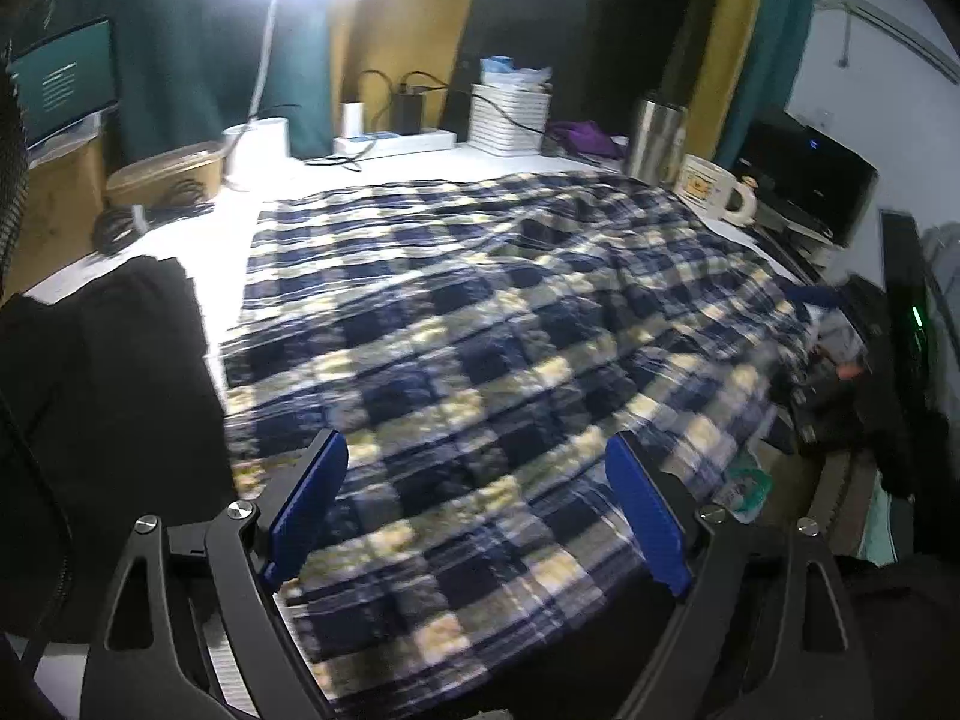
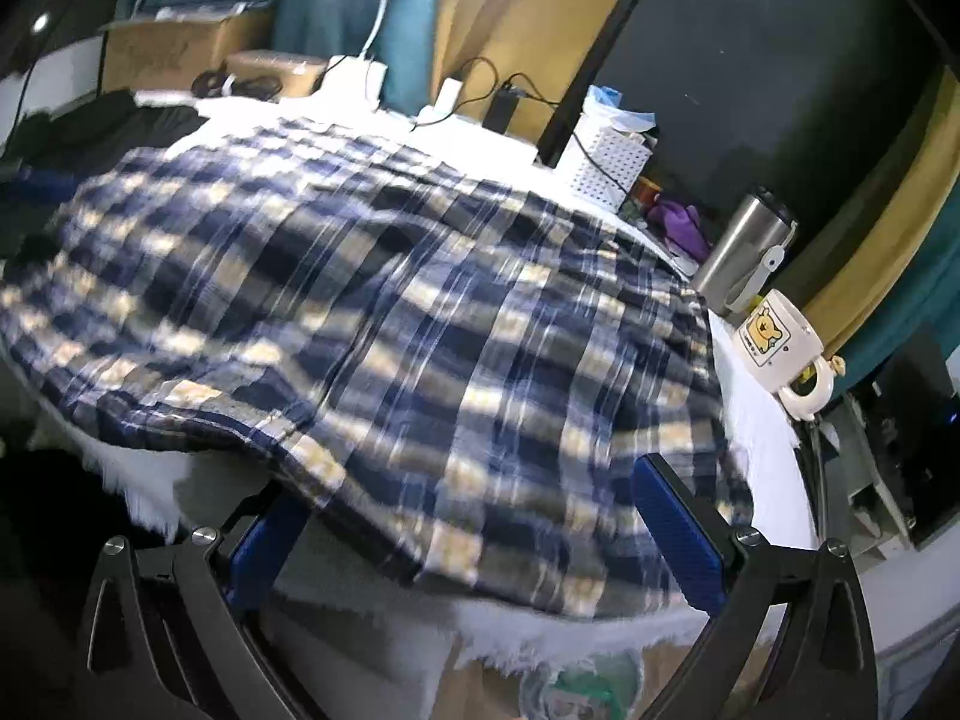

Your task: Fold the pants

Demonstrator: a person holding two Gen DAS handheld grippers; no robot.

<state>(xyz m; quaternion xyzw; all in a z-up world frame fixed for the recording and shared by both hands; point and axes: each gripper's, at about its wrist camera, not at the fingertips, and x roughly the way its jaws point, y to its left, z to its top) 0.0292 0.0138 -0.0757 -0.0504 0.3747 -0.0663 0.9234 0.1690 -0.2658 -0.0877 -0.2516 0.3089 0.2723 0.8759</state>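
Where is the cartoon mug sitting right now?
The mug stands at the table's right edge, just in front of the steel tumbler and beside the plaid pants.

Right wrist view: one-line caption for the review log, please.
Open right gripper poised at the near edge of plaid pants spread over the white-covered table; mug and steel tumbler alongside.

The plaid pants (image 2: 384,312) cover most of the table's white cloth (image 2: 762,426). Bare strips flank them — one ends at the mug (image 2: 780,342) and steel tumbler (image 2: 744,246), the other at dark clothing (image 1: 102,396). Behind, a basket (image 1: 510,120), power strip (image 1: 396,141) and cables crowd the edge
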